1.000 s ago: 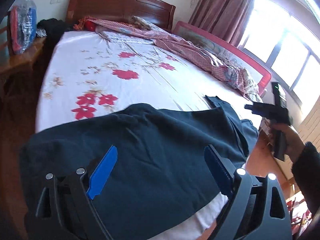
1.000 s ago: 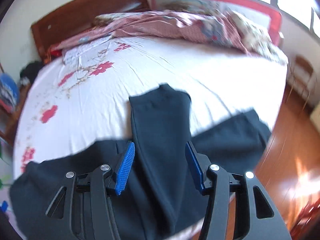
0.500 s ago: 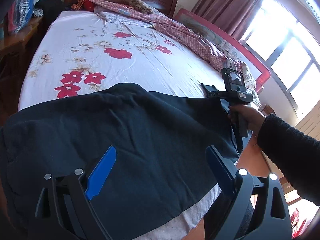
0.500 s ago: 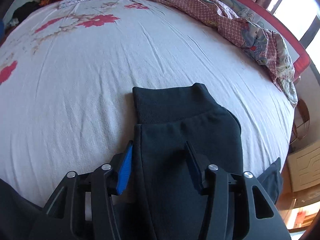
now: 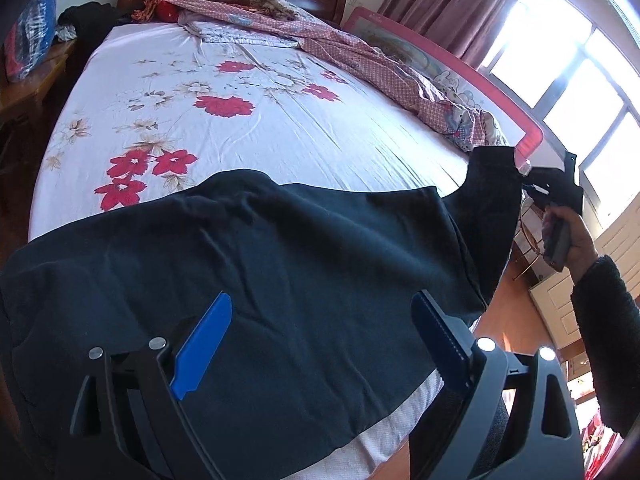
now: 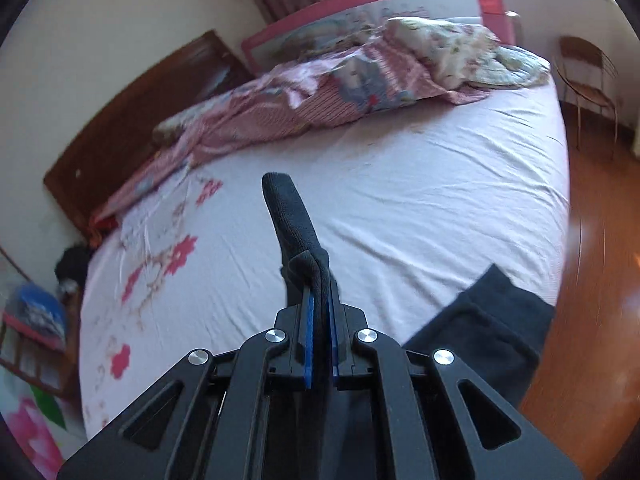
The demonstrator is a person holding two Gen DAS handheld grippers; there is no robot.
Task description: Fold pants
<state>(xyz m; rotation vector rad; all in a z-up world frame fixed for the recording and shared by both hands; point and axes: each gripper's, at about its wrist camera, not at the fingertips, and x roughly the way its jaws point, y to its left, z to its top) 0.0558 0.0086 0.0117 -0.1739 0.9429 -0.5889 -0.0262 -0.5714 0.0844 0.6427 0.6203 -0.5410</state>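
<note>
**Cuff pinched and lifted for the fold**

Since the earlier frame, the right gripper (image 6: 319, 322) has closed on the pants (image 5: 280, 280) cuff and raised it at right of frame. Left gripper (image 5: 320, 344) hovers spread over the seat on the bed (image 5: 280, 128), probably ready to anchor.

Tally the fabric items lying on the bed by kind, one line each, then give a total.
Dark pants: 1
Pink patterned quilt, bunched along the far side: 1
White floral bedsheet: 1
Total: 3
</note>
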